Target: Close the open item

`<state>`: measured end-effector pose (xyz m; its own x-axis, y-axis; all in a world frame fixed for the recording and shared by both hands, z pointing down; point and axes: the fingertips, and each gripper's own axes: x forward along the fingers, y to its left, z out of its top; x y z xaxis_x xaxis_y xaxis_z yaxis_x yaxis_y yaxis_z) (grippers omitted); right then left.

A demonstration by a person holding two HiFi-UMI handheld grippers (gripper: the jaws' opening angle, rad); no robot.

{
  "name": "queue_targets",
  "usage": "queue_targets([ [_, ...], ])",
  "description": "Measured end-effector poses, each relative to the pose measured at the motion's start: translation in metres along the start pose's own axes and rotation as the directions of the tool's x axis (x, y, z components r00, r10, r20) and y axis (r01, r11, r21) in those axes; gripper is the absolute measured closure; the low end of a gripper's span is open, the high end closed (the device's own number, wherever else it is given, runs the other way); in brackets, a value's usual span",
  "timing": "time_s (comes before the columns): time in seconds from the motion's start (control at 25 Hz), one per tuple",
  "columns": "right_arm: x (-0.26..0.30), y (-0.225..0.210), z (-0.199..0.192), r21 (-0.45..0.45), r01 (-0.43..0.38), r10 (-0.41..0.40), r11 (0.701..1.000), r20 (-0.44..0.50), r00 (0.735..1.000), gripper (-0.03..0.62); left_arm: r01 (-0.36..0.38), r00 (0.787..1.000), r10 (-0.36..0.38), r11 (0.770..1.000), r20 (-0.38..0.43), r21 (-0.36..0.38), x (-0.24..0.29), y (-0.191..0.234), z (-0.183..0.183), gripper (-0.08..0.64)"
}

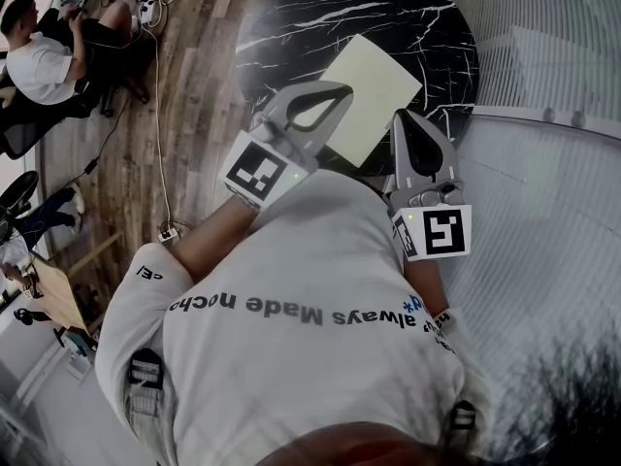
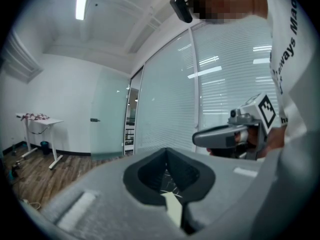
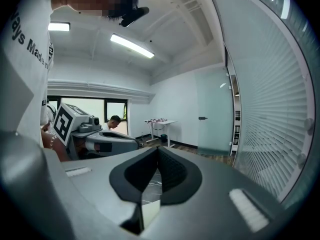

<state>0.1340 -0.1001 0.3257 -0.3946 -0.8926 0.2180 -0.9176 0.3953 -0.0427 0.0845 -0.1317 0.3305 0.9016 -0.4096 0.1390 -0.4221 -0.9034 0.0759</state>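
Over the near side of the counter (image 1: 291, 17), my left claw (image 1: 342, 89) and right claw (image 1: 399, 115) are squeezed together, empty, flanking the pale flat item (image 1: 374, 85) lying there, seemingly lining up an approach.

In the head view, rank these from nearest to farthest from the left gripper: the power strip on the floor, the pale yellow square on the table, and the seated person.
1. The pale yellow square, on the table, by the left gripper tips.
2. The power strip, on the floor, lower left.
3. The seated person, far upper left corner.
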Motion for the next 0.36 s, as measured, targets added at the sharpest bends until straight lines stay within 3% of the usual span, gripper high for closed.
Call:
queue_targets([
  [0.16, -0.0004, 0.0005, -0.0009, 0.003, -0.001, 0.001, 1.0, 0.001, 1.0, 0.591, 0.008, 1.0, -0.008, 1.0, -0.014, 0.017, -0.0009, -0.0018, -0.0045, 0.555],
  [0.36, 0.0008, 0.0031, 0.0027, 0.004, -0.001, 0.001, 1.0, 0.001, 1.0, 0.591, -0.003, 1.0, 0.003, 1.0, 0.01, -0.022, -0.0038, -0.0005, -0.0007, 0.555],
])
